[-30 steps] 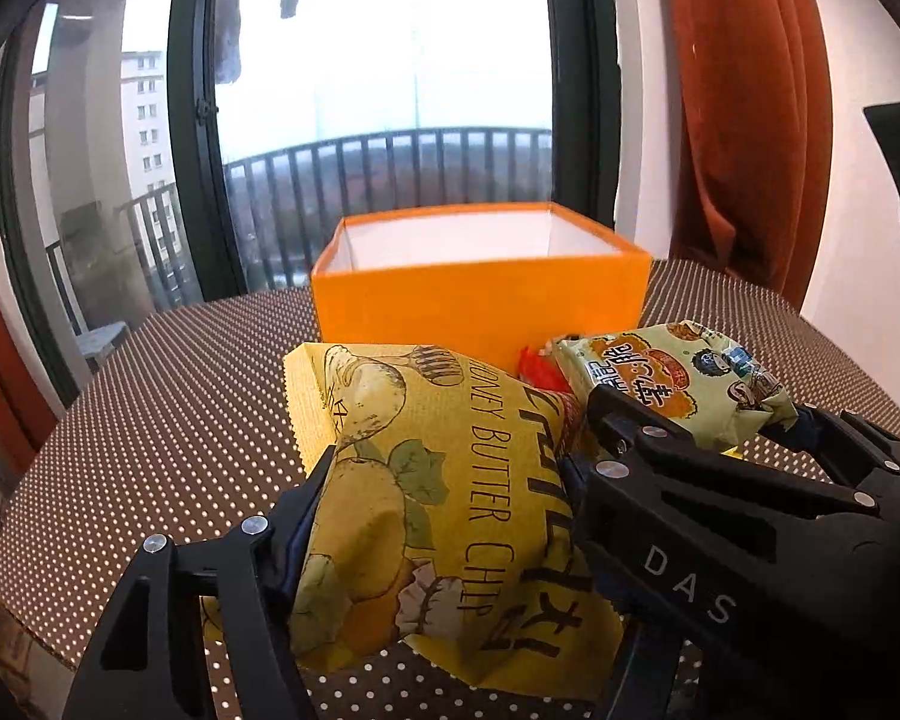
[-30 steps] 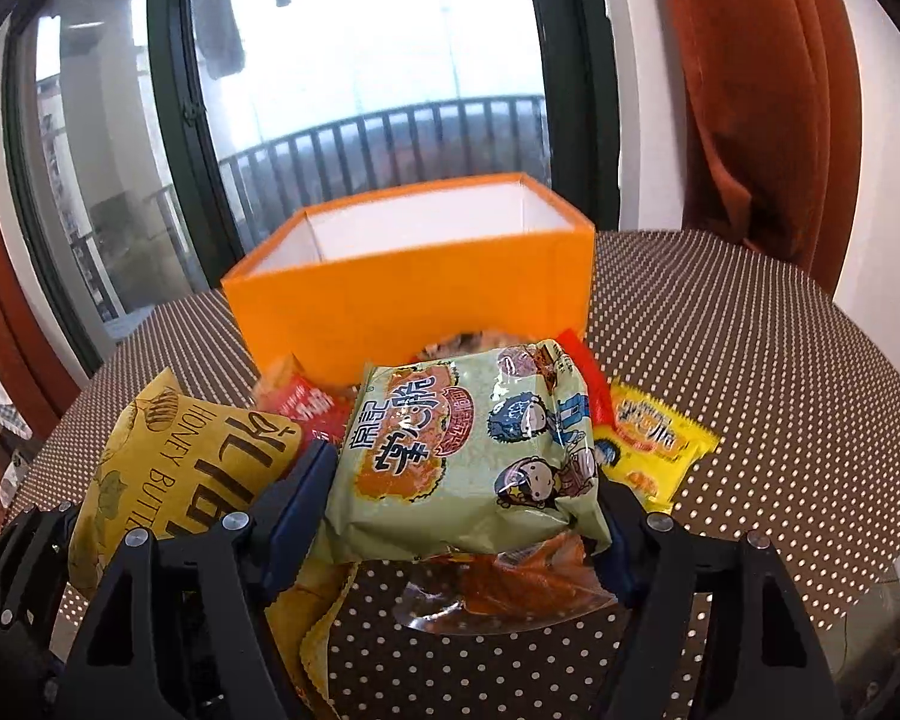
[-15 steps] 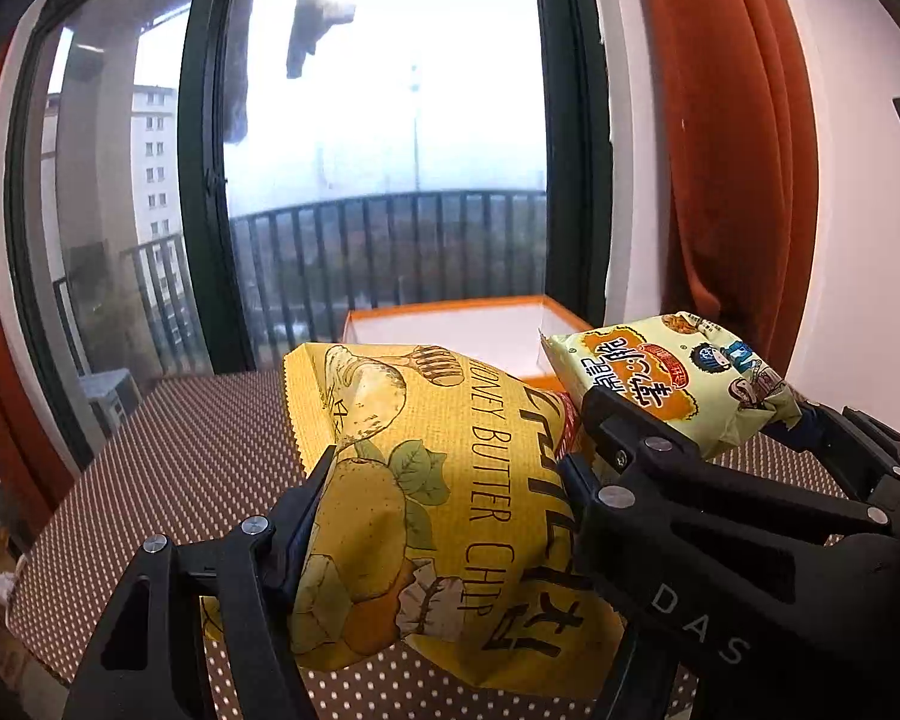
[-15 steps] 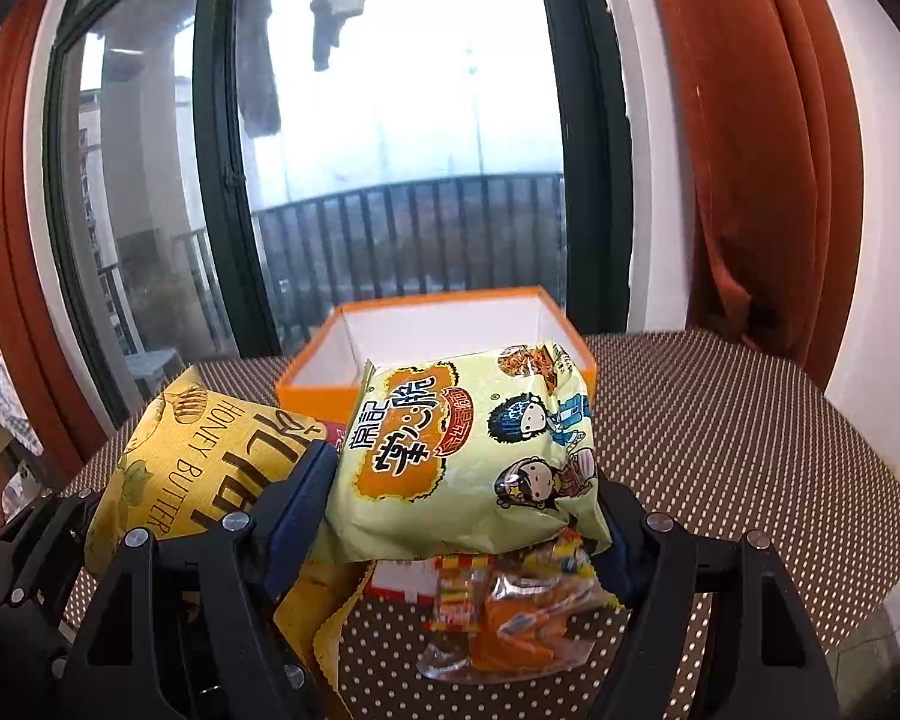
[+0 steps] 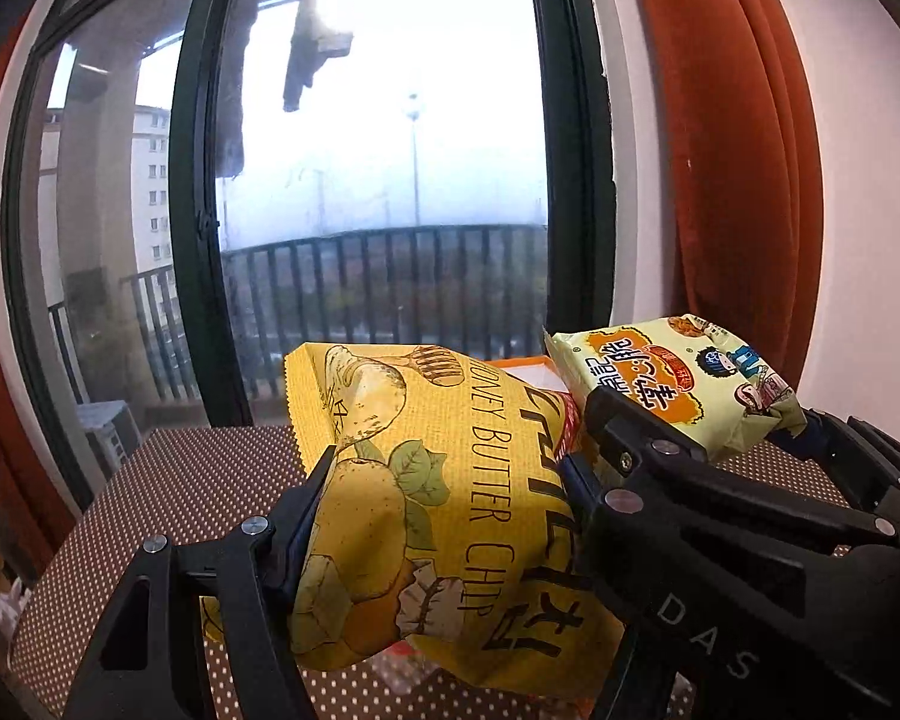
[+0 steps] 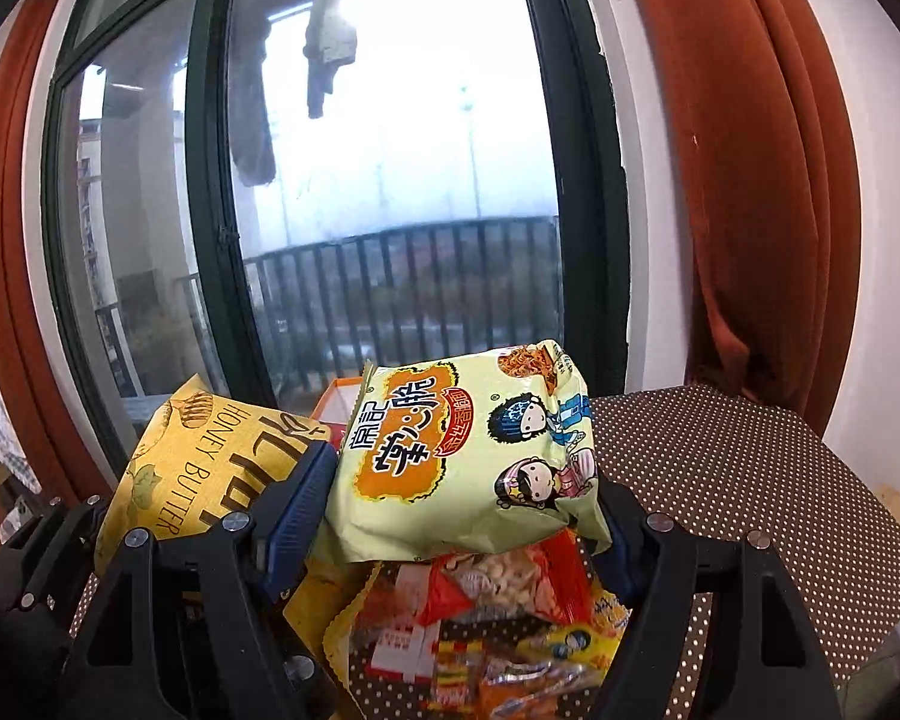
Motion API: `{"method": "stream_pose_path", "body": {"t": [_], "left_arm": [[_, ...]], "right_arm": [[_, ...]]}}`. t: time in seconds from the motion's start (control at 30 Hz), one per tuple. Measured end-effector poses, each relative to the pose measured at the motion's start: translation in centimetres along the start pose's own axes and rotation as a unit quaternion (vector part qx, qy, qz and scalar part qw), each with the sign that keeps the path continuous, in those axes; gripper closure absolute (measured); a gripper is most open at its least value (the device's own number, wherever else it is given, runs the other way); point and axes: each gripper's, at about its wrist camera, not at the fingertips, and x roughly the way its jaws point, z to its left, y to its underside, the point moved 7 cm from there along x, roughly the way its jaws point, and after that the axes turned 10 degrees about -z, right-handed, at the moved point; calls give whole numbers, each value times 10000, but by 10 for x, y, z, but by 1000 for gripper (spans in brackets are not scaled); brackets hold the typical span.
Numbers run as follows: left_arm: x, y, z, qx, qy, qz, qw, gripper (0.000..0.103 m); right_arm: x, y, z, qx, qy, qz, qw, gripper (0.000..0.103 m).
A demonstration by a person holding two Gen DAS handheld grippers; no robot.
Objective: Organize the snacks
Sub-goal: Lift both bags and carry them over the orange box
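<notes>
My left gripper [image 5: 444,480] is shut on a yellow honey butter chip bag [image 5: 450,504], lifted above the dotted table [image 5: 198,480]. My right gripper [image 6: 468,498] is shut on a pale green snack bag [image 6: 468,450] with cartoon figures, also held up in the air. Each bag shows in the other view: the green bag [image 5: 678,378] at the right, the yellow bag [image 6: 204,462] at the left. Only a sliver of the orange box [image 5: 528,372] peeks out behind the bags, its corner [image 6: 339,402] just visible. Several small snack packets [image 6: 486,618] lie on the table below the right gripper.
A large dark-framed window [image 5: 384,180] with a balcony railing fills the background. Rust-red curtains [image 6: 750,180] hang at the right, beside a white wall. The brown dotted table [image 6: 750,480] stretches to the right, its edge close by.
Both grippers have risen with their bags still held. The orange box has dropped low in both views and is now mostly hidden behind the bags; more window shows.
</notes>
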Motion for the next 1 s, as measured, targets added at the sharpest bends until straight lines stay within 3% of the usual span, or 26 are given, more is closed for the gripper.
{"method": "stream_pose_path", "body": {"t": [0.63,1.0], "left_arm": [[110,-23,14,116,-131,36,9998,31],[199,-15,26,56,-199,539,9983,31]], "right_arm": [[121,-30,-13,113,-55,13,9999,25],[210,-18,-18,312,-57,421,9986,25]]}}
